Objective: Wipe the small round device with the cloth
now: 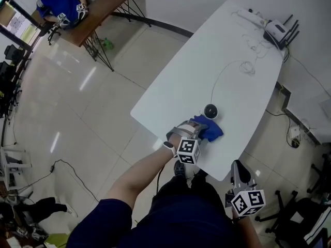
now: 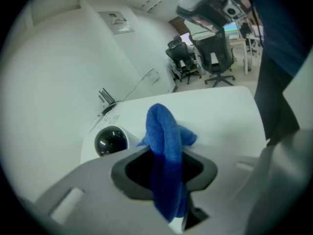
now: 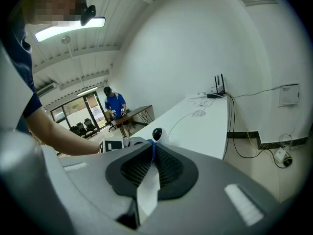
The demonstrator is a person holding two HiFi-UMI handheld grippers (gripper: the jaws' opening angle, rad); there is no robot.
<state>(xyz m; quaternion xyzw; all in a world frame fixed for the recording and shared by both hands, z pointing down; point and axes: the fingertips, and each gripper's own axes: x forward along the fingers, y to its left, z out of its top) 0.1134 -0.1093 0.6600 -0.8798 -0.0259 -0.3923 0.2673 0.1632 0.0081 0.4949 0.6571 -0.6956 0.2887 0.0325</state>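
The small round device (image 1: 210, 111), a black dome on a white base, stands near the front of the white table (image 1: 227, 50). The blue cloth (image 1: 211, 130) lies bunched just in front of it. My left gripper (image 1: 197, 129) is shut on the cloth, which hangs between the jaws in the left gripper view, cloth (image 2: 166, 141), with the device (image 2: 111, 141) just to the left and apart from it. My right gripper (image 1: 237, 166) hangs off the table's front right edge, shut and empty (image 3: 152, 166); the device (image 3: 157, 133) shows beyond it.
A thin cable (image 1: 227, 66) runs from the device to the far end, where a router (image 1: 280, 33) and a power strip (image 1: 252, 15) sit. Another person (image 1: 58, 1) is at a wooden table (image 1: 106, 9) far left. Office chairs (image 2: 213, 58) stand beyond the table.
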